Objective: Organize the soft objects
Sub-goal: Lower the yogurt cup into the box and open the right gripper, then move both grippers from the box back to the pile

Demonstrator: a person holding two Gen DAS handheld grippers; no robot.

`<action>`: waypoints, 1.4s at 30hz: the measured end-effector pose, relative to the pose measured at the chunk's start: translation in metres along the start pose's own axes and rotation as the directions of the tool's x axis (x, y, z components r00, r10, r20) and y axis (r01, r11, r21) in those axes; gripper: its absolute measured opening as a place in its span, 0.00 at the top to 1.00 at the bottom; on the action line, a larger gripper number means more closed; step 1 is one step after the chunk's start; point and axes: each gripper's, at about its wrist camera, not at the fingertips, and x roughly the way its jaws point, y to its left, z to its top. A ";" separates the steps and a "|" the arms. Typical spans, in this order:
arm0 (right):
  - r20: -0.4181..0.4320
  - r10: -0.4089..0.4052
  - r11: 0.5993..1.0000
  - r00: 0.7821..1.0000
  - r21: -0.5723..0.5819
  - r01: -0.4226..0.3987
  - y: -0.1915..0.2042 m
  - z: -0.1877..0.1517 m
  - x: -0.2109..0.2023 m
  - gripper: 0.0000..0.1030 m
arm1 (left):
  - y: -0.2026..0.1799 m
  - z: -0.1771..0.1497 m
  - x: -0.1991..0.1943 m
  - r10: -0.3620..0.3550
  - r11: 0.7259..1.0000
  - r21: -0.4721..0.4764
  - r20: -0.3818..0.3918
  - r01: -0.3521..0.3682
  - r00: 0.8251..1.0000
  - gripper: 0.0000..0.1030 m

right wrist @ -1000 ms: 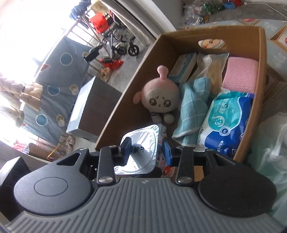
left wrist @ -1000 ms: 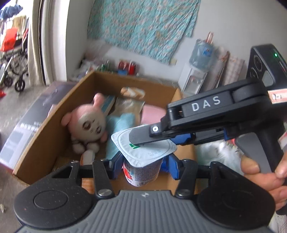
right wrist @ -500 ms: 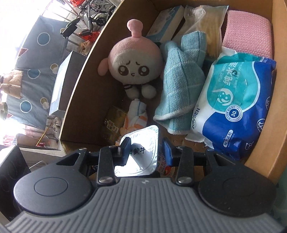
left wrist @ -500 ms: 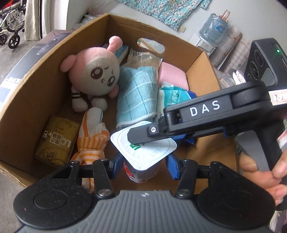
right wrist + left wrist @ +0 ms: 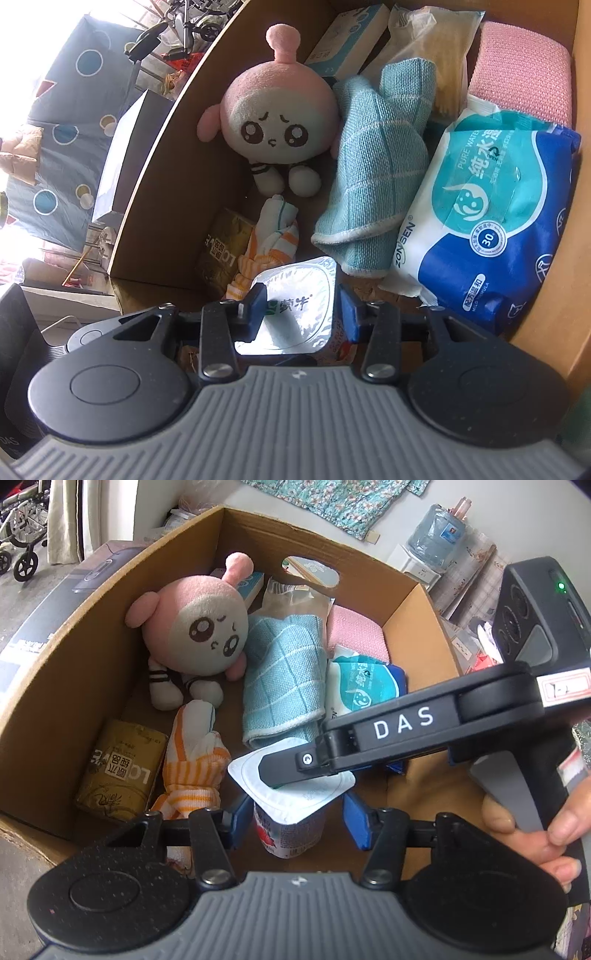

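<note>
A yogurt cup (image 5: 291, 823) with a white foil lid sits low over the near end of a cardboard box (image 5: 59, 672). My left gripper (image 5: 291, 819) has its blue jaws spread on both sides of the cup, apart from it. My right gripper (image 5: 301, 308) is shut on the cup's lid (image 5: 295, 306); one finger (image 5: 295, 768) lies across the lid in the left wrist view. In the box lie a pink plush doll (image 5: 199, 627), a blue towel (image 5: 280, 679), a striped glove (image 5: 192, 760), a wet-wipes pack (image 5: 491, 221) and a pink cloth (image 5: 521, 77).
A gold packet (image 5: 118, 771) lies in the box's near left corner, a small blue carton (image 5: 347, 37) and a clear bag (image 5: 436, 40) at its far end. A dark case (image 5: 44, 627) stands left of the box. A water dispenser (image 5: 432, 546) stands behind.
Both grippers and the cup have moved forward and down into the box. The left jaws have spread off the cup; the right gripper still holds the lid.
</note>
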 end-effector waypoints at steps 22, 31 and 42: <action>0.145 0.125 0.992 0.982 -0.006 -0.125 0.000 -0.014 -0.052 0.44 | -0.017 -0.006 -0.055 0.006 0.999 0.039 0.172 -0.012 0.985 0.32; 0.356 0.122 0.992 0.926 -0.017 -0.125 -0.032 -0.046 -0.149 0.31 | -0.080 0.000 -0.064 -0.075 0.979 0.202 0.269 0.020 0.960 0.19; 0.539 -0.170 0.973 0.825 0.226 0.053 -0.173 -0.107 -0.263 0.26 | -0.218 0.005 -0.002 -0.277 0.856 0.497 0.210 0.142 0.937 0.14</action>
